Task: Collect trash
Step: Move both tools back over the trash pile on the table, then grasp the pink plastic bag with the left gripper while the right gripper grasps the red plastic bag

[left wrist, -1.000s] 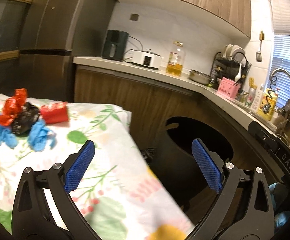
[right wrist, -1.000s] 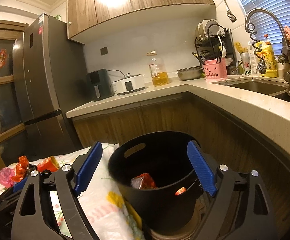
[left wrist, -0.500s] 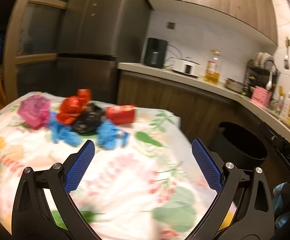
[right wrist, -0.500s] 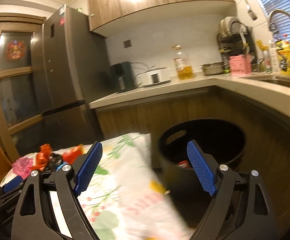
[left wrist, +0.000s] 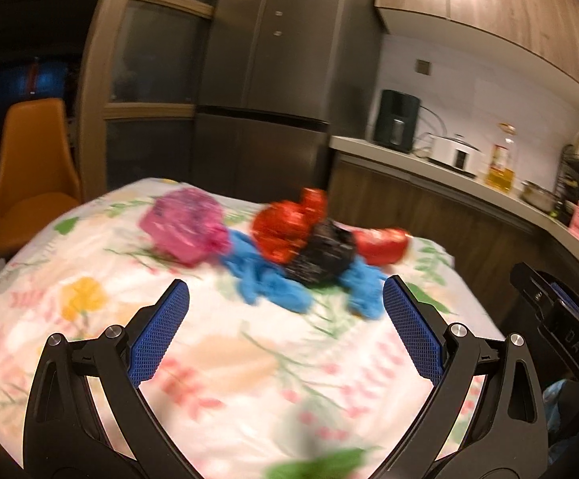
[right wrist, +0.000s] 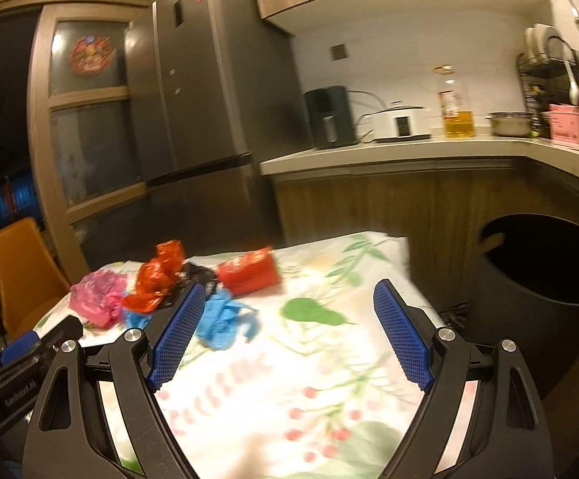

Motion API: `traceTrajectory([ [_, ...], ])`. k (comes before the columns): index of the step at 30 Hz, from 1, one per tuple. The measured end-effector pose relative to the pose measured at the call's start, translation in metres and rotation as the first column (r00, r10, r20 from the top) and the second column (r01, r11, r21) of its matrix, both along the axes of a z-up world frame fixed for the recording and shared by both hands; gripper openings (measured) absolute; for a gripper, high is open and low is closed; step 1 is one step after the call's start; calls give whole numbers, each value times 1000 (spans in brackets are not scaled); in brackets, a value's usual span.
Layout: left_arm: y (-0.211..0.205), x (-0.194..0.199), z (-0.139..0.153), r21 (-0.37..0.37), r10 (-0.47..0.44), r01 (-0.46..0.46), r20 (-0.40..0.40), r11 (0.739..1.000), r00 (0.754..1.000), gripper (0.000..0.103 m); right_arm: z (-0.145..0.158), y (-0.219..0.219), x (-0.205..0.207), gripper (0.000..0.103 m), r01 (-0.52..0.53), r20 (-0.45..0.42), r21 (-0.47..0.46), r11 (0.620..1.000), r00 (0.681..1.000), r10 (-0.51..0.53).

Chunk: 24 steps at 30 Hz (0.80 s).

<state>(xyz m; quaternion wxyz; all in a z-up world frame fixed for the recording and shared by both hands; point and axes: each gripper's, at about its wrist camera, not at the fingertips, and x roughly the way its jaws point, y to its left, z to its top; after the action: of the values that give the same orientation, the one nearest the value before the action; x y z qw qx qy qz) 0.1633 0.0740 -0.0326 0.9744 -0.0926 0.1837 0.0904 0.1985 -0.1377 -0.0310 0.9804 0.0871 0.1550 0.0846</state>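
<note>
A heap of trash lies on the floral tablecloth [left wrist: 249, 363]: a pink bag [left wrist: 183, 229], a red crinkled wrapper [left wrist: 287, 225], a black crumpled piece [left wrist: 323, 257], blue gloves [left wrist: 273, 279] and a red packet [left wrist: 381, 245]. My left gripper [left wrist: 285, 319] is open and empty, just short of the heap. In the right wrist view the same heap shows, with the red packet [right wrist: 249, 275] and blue gloves [right wrist: 225, 319] ahead. My right gripper [right wrist: 289, 327] is open and empty over the cloth. The black bin [right wrist: 544, 279] stands to the right of the table.
An orange chair [left wrist: 30, 175] stands at the table's far left. A tall fridge [left wrist: 273, 80] and a wooden counter [right wrist: 409, 151] with appliances and an oil bottle lie behind. The left gripper's body [right wrist: 22, 363] shows at the right view's lower left.
Both grippers have swung left, away from the black bin and toward the trash heap on the table. The heap now sits nearer and more central in both views. Both stayed open.
</note>
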Motion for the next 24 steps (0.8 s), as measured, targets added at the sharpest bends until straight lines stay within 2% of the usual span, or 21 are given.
traceTrajectory([
  [9,81,35,7,-15,173,-173,24,985,985,96,-4,54,31,84,-73,-9,-7,997,997,73],
  [16,109,81,-2,30,223,-223,-12,974,975,96,-5,91,56,84,-119,-10,-30,992,993,119],
  [18,117,94,-6,12,207,-206,-49,978,977,94,-4,99,65,84,-130,-10,-32,991,992,130],
  [21,125,107,-10,-7,206,-207,-83,978,975,88,-5,108,74,83,-140,-9,-34,990,990,139],
  [24,131,118,-13,0,189,-190,-117,982,975,74,-7,119,87,83,-153,-11,-41,987,988,152],
])
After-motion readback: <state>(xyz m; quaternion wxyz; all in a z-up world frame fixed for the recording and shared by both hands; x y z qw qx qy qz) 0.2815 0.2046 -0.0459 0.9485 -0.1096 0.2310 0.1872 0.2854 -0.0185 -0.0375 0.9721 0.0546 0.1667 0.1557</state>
